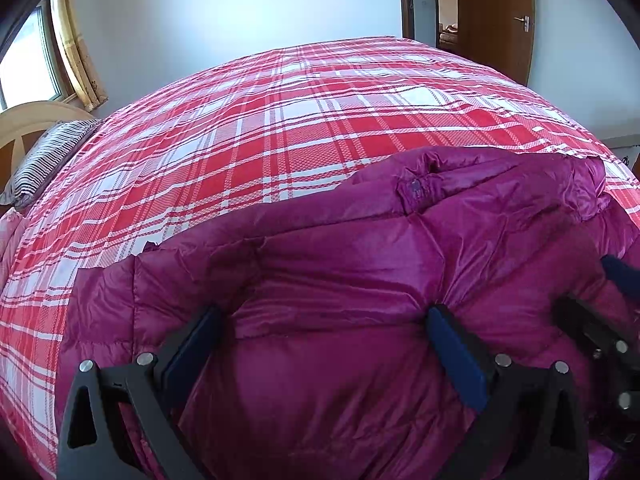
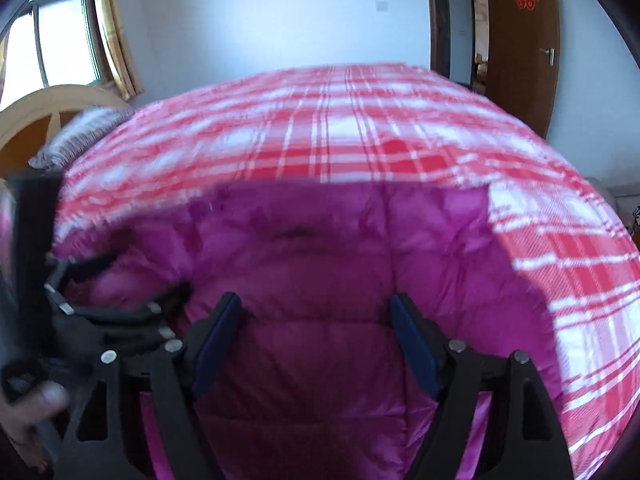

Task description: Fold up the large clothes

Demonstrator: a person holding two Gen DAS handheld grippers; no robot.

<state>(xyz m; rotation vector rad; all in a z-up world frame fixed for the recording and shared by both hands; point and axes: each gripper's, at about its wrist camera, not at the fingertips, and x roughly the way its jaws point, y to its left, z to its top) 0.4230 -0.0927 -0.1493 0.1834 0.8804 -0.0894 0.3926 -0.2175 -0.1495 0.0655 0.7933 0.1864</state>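
The left gripper [image 1: 320, 320] and right gripper [image 2: 316, 312], fingers spread and holding nothing, press side by side on the purple down jacket [image 1: 360, 260] at the bed's [image 1: 280, 120] six-o'clock edge; once released, its slick, puffy fold may spring open

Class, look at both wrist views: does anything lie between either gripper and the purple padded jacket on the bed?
Nothing visible does. The left gripper has its open fingers pressed into the shiny purple quilted jacket, and the right gripper hangs open directly above the same fabric. Only the red-and-white plaid bedcover surrounds the jacket.
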